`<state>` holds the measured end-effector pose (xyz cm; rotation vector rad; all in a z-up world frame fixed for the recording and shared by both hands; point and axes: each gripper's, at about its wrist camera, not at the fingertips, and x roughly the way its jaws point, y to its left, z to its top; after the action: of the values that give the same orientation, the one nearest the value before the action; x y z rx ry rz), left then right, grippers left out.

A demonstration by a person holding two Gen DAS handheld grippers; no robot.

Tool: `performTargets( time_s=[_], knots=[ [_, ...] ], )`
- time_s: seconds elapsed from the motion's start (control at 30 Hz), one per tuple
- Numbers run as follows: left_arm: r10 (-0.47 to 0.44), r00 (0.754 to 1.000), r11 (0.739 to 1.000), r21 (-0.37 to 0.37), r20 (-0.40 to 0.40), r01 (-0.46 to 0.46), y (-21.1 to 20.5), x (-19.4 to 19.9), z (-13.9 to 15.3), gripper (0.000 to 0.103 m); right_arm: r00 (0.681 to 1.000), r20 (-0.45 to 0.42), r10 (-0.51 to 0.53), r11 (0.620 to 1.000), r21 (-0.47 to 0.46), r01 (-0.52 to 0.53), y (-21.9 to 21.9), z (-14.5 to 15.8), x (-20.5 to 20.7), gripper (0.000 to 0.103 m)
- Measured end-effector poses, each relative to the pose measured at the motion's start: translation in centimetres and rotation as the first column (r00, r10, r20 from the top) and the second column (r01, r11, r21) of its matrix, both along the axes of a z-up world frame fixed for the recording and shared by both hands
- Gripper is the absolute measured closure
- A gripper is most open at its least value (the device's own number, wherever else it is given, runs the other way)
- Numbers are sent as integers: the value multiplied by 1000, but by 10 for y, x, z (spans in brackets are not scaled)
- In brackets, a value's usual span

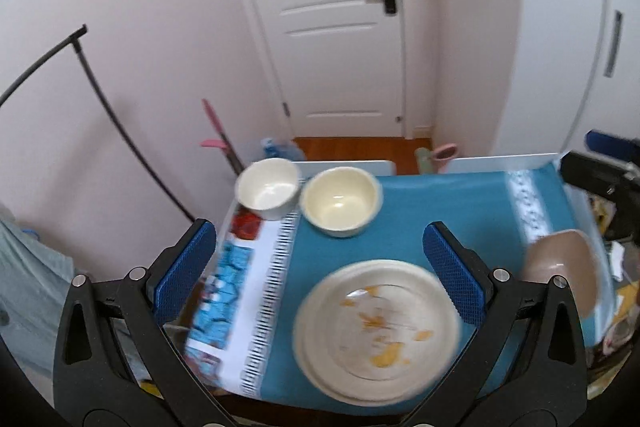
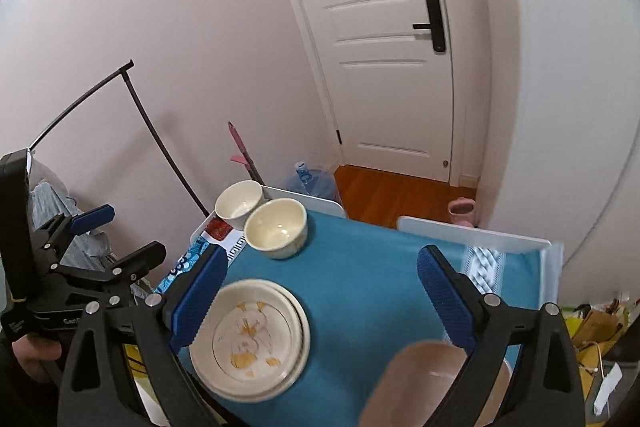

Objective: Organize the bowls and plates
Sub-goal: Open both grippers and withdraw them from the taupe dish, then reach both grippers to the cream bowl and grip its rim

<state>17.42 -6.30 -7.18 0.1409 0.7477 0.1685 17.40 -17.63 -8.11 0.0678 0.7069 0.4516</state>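
Observation:
Stacked cream plates (image 1: pixel 376 331) with orange marks sit near the front of the blue-clothed table (image 1: pixel 440 203); they also show in the right wrist view (image 2: pixel 250 339). Two cream bowls stand at the far left corner: a white one (image 1: pixel 269 187) (image 2: pixel 239 203) and a yellowish one (image 1: pixel 341 202) (image 2: pixel 277 227), touching. A brown bowl (image 1: pixel 560 267) (image 2: pixel 420 383) sits at the right front. My left gripper (image 1: pixel 320 267) is open and empty above the plates. My right gripper (image 2: pixel 320 291) is open and empty above the table, with the brown bowl just below its right finger.
A white door (image 1: pixel 328 19) and wooden floor lie beyond the table. A water jug (image 2: pixel 312 183) and a pink broom (image 2: pixel 242 147) stand behind the far left corner. A black curved stand (image 1: pixel 100 99) is at the left. Clutter lies right of the table (image 2: pixel 592 323).

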Motion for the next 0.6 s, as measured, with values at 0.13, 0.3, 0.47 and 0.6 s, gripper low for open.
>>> performTargets(
  time_s=[0.13,0.3,0.47,0.6],
  knots=[
    [14,1000,999,-36,-21,-15,37,22,-9,0,1000,-22,-8,999,-35,7,32,-6,20,8],
    [50,994,996,-63,-100,-56,88,66,-34,0,989,-139,-41,998,-54,34,68,-32,63,8],
    [-15,976,987,-162,-215,-21,120,103,-76,0,964,-252,-83,994,-95,61,99,-77,107,8],
    [-85,952,961,-276,-295,1,132,129,-118,0,928,-355,-114,992,-97,84,114,-119,134,9]
  ],
)
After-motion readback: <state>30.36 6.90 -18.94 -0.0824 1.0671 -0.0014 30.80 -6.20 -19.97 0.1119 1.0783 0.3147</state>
